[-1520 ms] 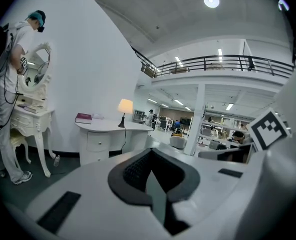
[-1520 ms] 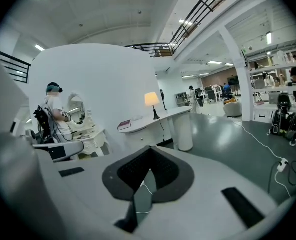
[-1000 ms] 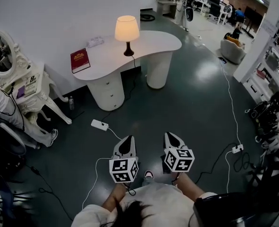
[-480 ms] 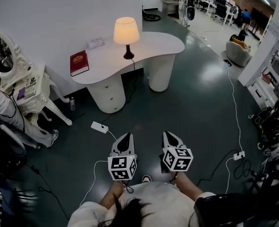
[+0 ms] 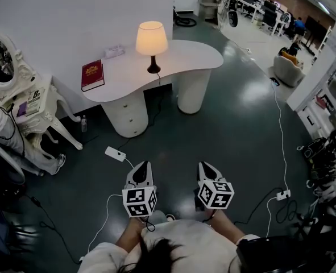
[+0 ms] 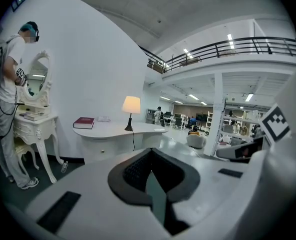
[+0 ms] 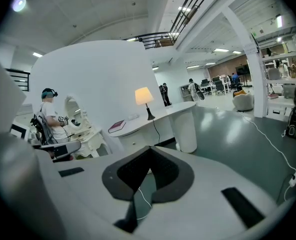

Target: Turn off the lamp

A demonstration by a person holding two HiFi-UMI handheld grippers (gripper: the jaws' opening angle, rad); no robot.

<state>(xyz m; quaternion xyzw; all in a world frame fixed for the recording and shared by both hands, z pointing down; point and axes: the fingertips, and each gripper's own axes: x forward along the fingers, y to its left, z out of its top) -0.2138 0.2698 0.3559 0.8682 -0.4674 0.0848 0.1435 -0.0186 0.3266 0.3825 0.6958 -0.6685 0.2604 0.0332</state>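
The lamp [image 5: 152, 38] stands lit on a white curved table [image 5: 185, 56] against the wall, well ahead of me; its cord hangs down the table's front. It also shows lit in the left gripper view as the lamp [image 6: 131, 105] and in the right gripper view as the lamp [image 7: 143, 96]. My left gripper [image 5: 140, 167] and right gripper [image 5: 206, 166] are side by side over the dark floor, far short of the table. Both point toward it. The left gripper [image 6: 150, 152] and right gripper [image 7: 149, 149] are shut with nothing between their jaws.
A red book [image 5: 92, 74] lies on the table's left end. A white power strip [image 5: 115, 153] with its cable lies on the floor between me and the table. At the left stand a white vanity [image 5: 25, 104] and a person [image 5: 3, 132]. More cables [image 5: 281, 195] lie at right.
Both grippers have advanced a little toward the table with me, and the left one has drifted left in the head view. Their jaws stay shut. The lamp stays lit.
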